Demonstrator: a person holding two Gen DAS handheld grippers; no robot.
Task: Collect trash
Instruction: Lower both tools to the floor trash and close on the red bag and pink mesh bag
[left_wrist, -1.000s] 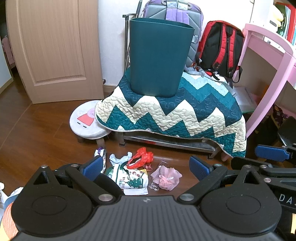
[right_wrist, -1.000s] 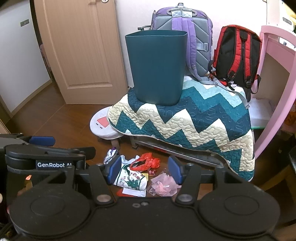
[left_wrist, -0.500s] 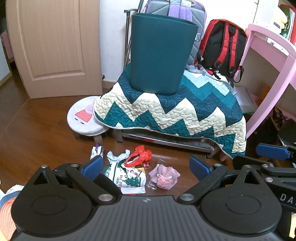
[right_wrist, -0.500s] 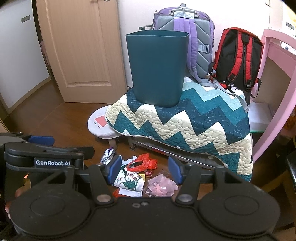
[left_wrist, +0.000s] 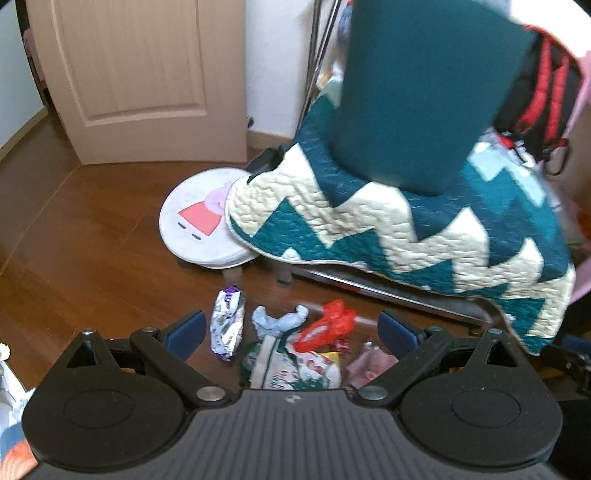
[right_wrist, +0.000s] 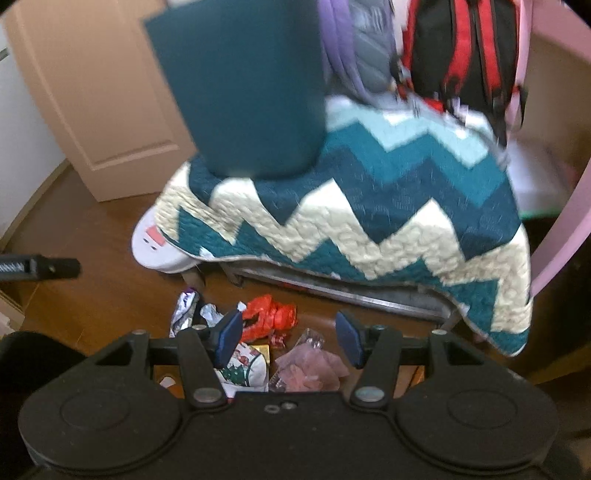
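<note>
A dark teal bin (left_wrist: 424, 92) stands upright on the zigzag quilt (left_wrist: 406, 221); its inside cannot be seen. The trash pile (left_wrist: 295, 343) lies on the wooden floor (left_wrist: 92, 240) just before the quilt's hanging edge, beside a round stool (left_wrist: 199, 225). Left tool (left_wrist: 291, 328) and right tool (right_wrist: 288, 332) hang over it, jaws apart, empty.

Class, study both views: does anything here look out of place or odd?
Yes. Wrappers and bags, such as a red wrapper and a silver-purple packet, lie scattered on the wooden floor, while the teal bin oddly stands up on the quilt, not on the floor.
</note>
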